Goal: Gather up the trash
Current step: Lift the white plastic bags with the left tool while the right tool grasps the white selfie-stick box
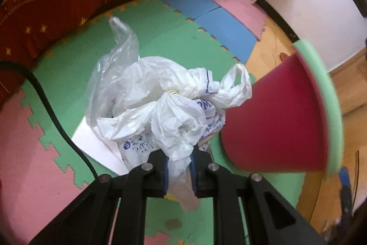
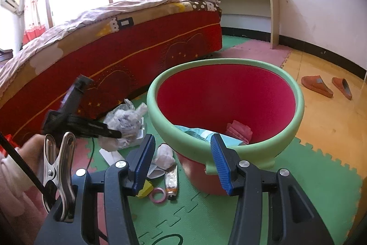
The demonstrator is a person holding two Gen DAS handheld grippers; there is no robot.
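Note:
My left gripper [image 1: 179,167] is shut on a crumpled white plastic bag [image 1: 165,102] with blue print and holds it off the foam mat, left of the red bin [image 1: 275,121] with a green rim. In the right wrist view the left gripper [image 2: 114,131] holds the same bag [image 2: 125,123] left of the bin [image 2: 226,93]. My right gripper [image 2: 181,162] is open and empty, in front of the bin's near rim. The bin holds blue-white paper [image 2: 199,132] and a pink folded piece [image 2: 238,129]. A crumpled tissue [image 2: 164,155], a tube [image 2: 171,183], a pink tape ring [image 2: 157,195] and a yellow scrap [image 2: 145,190] lie on the mat.
A red bed [image 2: 110,45] stands behind the trash. A white flat paper [image 1: 98,141] lies under the bag. A black cable [image 1: 52,111] runs over the mat. Orange slippers [image 2: 317,85] lie on the wooden floor at right. A desk [image 2: 273,10] stands by the wall.

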